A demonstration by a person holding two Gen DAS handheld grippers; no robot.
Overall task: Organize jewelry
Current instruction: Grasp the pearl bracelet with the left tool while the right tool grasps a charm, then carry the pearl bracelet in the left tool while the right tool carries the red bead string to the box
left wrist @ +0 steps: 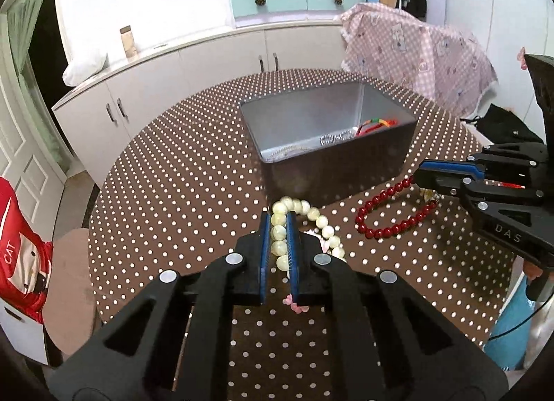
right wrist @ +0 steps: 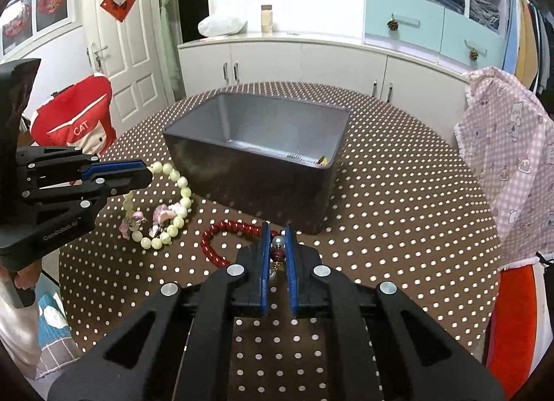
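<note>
A pale green bead bracelet with pink charms is pinched between the blue pads of my left gripper, which is shut on it just above the dotted table. The same bracelet hangs from the left gripper in the right wrist view. My right gripper is shut on the charm end of a dark red bead bracelet, whose loop lies on the table. In the left wrist view the red bracelet trails from the right gripper. A grey box behind both holds several jewelry pieces.
The round table has a brown cloth with white dots. A pink checked cloth drapes a chair at the right. A chair with a red cover stands at the left. White cabinets run along the back wall.
</note>
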